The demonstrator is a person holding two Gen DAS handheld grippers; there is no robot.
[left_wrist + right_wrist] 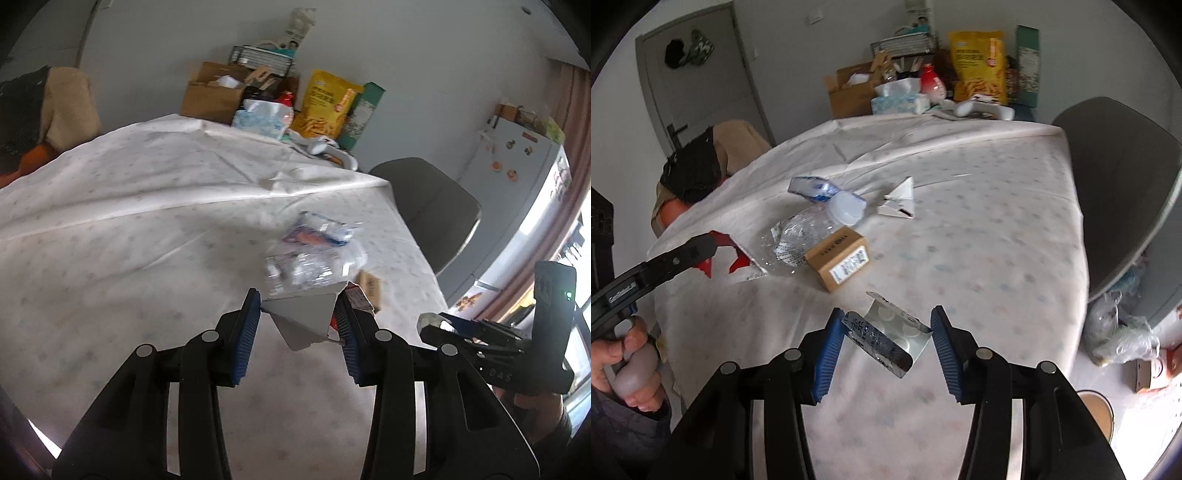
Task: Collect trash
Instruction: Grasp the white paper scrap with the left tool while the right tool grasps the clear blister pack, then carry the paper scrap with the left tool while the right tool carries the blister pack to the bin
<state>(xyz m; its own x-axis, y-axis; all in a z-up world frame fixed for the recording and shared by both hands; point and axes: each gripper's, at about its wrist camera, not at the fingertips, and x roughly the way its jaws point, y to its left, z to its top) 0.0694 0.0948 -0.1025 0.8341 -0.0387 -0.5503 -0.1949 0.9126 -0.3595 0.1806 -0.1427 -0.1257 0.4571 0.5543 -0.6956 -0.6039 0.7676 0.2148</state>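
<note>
Left wrist view: left gripper (300, 312) is clamping a flattened carton (301, 319) | right gripper (884, 334) is gripping, seemingly, a silver wrapper (890, 332) above the tablecloth (979, 240).

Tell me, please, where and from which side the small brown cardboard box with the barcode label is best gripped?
Probably across the two long side faces of the small brown cardboard box, coming from above: it lies flat on the tablecloth, and the crushed clear plastic bottle crowds its far-left side.
</note>
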